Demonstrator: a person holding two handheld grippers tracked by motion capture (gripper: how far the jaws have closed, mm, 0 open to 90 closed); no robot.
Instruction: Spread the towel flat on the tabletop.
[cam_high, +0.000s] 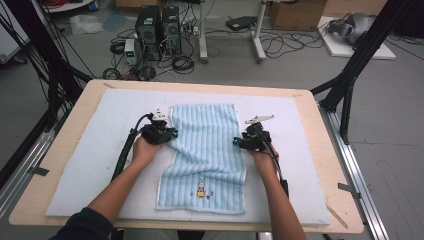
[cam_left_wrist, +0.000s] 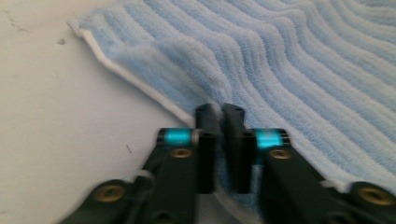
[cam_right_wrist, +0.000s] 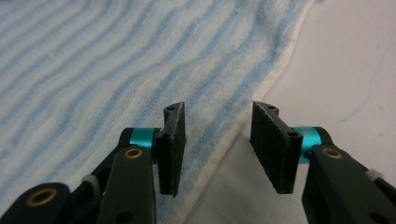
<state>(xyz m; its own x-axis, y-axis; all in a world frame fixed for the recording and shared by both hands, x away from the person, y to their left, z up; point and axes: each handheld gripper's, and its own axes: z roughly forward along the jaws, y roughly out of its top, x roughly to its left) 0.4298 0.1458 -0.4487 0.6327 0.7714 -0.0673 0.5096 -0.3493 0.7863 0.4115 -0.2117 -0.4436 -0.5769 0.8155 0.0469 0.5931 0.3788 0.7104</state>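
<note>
Left gripper (cam_left_wrist: 219, 114) apparently clenched on towel (cam_high: 205, 145) edge — right gripper (cam_right_wrist: 218, 140) fingers released astride its hem.

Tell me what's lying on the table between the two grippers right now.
In the high view, the blue striped towel spans the stretch between the left gripper and the right gripper; nothing else lies there.

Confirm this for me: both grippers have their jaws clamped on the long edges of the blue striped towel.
Not quite. The left gripper has its jaws shut on the towel at one long edge, as the left gripper view shows. But the right gripper has its jaws open, straddling the other long edge, in the right gripper view.
</note>
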